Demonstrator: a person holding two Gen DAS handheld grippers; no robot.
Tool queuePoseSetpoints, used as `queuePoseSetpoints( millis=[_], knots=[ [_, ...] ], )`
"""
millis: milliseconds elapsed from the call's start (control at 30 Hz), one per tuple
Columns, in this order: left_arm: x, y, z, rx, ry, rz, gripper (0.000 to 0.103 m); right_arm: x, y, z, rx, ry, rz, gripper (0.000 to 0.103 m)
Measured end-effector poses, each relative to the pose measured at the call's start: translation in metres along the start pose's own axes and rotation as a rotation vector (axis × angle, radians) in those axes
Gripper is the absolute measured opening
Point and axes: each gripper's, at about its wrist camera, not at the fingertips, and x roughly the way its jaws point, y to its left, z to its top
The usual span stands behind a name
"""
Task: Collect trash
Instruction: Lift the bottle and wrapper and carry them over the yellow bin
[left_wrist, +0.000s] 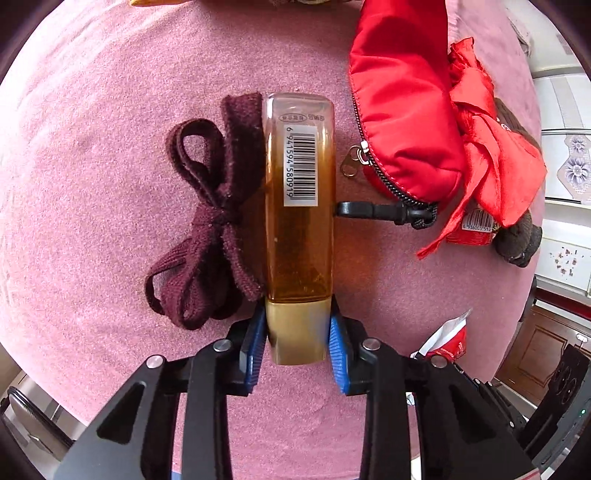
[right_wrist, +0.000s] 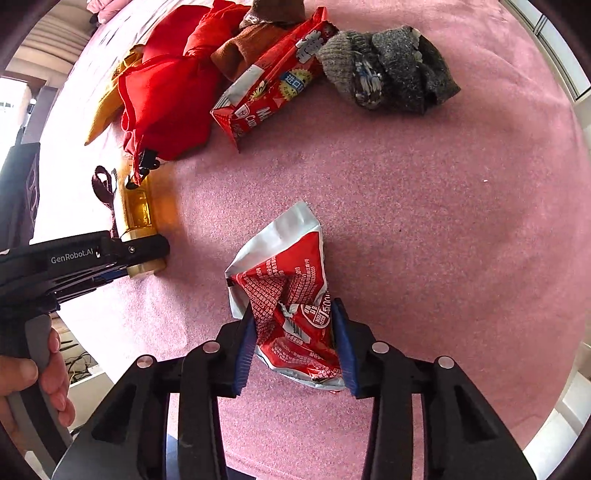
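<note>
Left claw (left_wrist: 298, 332) is clamped on the gold cap of an amber bottle (left_wrist: 300, 206); both blue pads press the cap's sides. Bottle: flat-sided, clear, barcode label facing up. It lies flat on the pink cover (left_wrist: 110, 110), long axis running straight away from the claw, base at the far end, touching a maroon knit bow (left_wrist: 207, 229). Right claw (right_wrist: 295, 339) is clamped on a crumpled red-and-silver wrapper (right_wrist: 284, 280), lying on the same cover, its silver open end pointing away from the claw.
</note>
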Motion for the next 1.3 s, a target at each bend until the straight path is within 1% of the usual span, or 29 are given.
queuePoseSetpoints(
  millis=[100, 233, 333, 433, 467, 633, 667, 733, 900, 967, 1000, 1067, 1167, 1300],
  knots=[
    [-0.008, 0.006, -0.006, -0.001, -0.012, -0.007, 0.031, -0.007, -0.001, 0.001, 0.014, -0.006, 0.033, 0.036],
    [-0.023, -0.004, -0.016, 0.012, -0.022, -0.03, 0.03, -0.02, -0.004, 0.001, 0.022, -0.023, 0.071, 0.036],
    [-0.032, -0.005, -0.026, 0.026, -0.024, -0.047, 0.031, -0.032, -0.005, 0.001, 0.032, -0.036, 0.094, 0.036],
    [-0.042, 0.003, -0.037, 0.014, -0.015, -0.08, 0.03, -0.046, -0.009, -0.001, 0.047, -0.051, 0.116, 0.036],
    [-0.047, 0.006, -0.036, 0.017, -0.011, -0.09, 0.03, -0.05, -0.01, -0.002, 0.047, -0.061, 0.116, 0.036],
    [-0.066, 0.001, -0.063, 0.04, -0.001, -0.136, 0.03, -0.077, -0.021, -0.012, 0.067, -0.099, 0.138, 0.036],
    [-0.075, -0.01, -0.063, 0.046, 0.0, -0.142, 0.03, -0.082, -0.025, -0.014, 0.072, -0.108, 0.142, 0.036],
    [-0.082, -0.017, -0.071, 0.08, -0.002, -0.148, 0.03, -0.096, -0.037, -0.021, 0.083, -0.127, 0.146, 0.036],
    [-0.093, -0.054, -0.087, 0.184, -0.012, -0.146, 0.03, -0.113, -0.045, -0.026, 0.119, -0.17, 0.141, 0.036],
    [-0.092, -0.07, -0.091, 0.202, 0.001, -0.156, 0.03, -0.118, -0.056, -0.028, 0.139, -0.18, 0.143, 0.036],
    [-0.093, -0.087, -0.091, 0.21, 0.009, -0.161, 0.03, -0.121, -0.063, -0.03, 0.15, -0.185, 0.143, 0.036],
    [-0.09, -0.107, -0.094, 0.234, 0.019, -0.17, 0.03, -0.129, -0.079, -0.034, 0.175, -0.199, 0.145, 0.036],
    [-0.08, -0.136, -0.098, 0.276, 0.03, -0.178, 0.03, -0.139, -0.1, -0.039, 0.211, -0.219, 0.146, 0.036],
    [-0.07, -0.178, -0.104, 0.337, 0.043, -0.176, 0.03, -0.152, -0.136, -0.048, 0.263, -0.243, 0.142, 0.036]
  ],
)
